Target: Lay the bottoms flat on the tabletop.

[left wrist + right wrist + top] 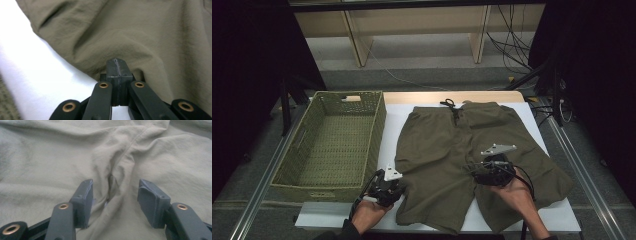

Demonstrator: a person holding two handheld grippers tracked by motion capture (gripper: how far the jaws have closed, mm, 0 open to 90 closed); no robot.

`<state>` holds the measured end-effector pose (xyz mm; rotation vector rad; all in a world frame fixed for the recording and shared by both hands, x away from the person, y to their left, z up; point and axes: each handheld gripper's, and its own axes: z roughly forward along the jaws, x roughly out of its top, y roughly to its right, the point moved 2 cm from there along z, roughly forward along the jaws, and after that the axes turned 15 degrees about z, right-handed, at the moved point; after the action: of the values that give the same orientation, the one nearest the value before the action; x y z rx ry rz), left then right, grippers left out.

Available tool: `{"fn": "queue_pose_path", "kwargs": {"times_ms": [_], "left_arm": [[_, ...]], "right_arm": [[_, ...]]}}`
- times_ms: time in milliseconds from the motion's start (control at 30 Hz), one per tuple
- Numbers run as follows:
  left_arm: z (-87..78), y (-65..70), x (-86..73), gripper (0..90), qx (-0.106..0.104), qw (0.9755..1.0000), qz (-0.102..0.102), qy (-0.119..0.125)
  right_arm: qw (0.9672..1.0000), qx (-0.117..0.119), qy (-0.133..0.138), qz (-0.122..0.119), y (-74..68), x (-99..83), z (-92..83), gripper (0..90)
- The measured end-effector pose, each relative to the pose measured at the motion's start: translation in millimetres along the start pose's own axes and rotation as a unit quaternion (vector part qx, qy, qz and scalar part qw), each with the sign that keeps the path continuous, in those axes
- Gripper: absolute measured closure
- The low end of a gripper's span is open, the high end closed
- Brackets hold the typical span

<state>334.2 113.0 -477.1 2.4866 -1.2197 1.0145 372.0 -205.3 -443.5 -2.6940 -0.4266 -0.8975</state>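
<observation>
Shorts (pixel 462 150), olive-green, lie spread flat on the white surface (pixel 387 135), waistband and drawstring (pixel 451 106) at the far edge, legs toward the person. Nearest, left gripper (pixel 393 186) sits at the outer hem of the left leg; in the left gripper view the jaws are clenched together right at the fabric edge (pixel 120 47), cloth puckering around the tips, so likely a pinch on the hem, though cloth between the pads isn't clear. Right gripper (pixel 492 167) rests over the crotch seam area; jaws released, standing apart with a raised fold of fabric (pixel 117 170) between them, pads not pressing. Probably set up to fold or lift the shorts. Farther left, an empty woven basket (pixel 377 125) stands just beside the shorts, probably the drop spot.
</observation>
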Motion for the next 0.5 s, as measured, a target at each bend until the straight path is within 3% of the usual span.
{"fn": "queue_pose_path", "kwargs": {"times_ms": [133, 233, 300, 500], "left_arm": [[-0.2, -2.6, -1.0, 89.1, 0.005, 0.9998, -0.019, 0.003], [6.1, -2.0, -1.2, 70.8, -0.023, 0.9991, -0.035, -0.006], [12.2, 1.2, -2.2, 61.8, -0.027, 0.9989, -0.036, -0.014], [24.9, 4.9, -0.8, 51.5, -0.033, 0.9987, -0.033, -0.018]], "right_arm": [[1.0000, -0.001, 0.001, 0.004, 3.1, -1.8, -0.8, 47.0], [1.0000, -0.001, -0.001, 0.001, 3.5, -3.0, -0.4, 47.0], [1.0000, 0.000, -0.002, 0.000, 3.5, -3.4, 0.1, 47.0], [1.0000, 0.001, -0.007, 0.000, 2.0, -4.4, 2.1, 46.9]]}}
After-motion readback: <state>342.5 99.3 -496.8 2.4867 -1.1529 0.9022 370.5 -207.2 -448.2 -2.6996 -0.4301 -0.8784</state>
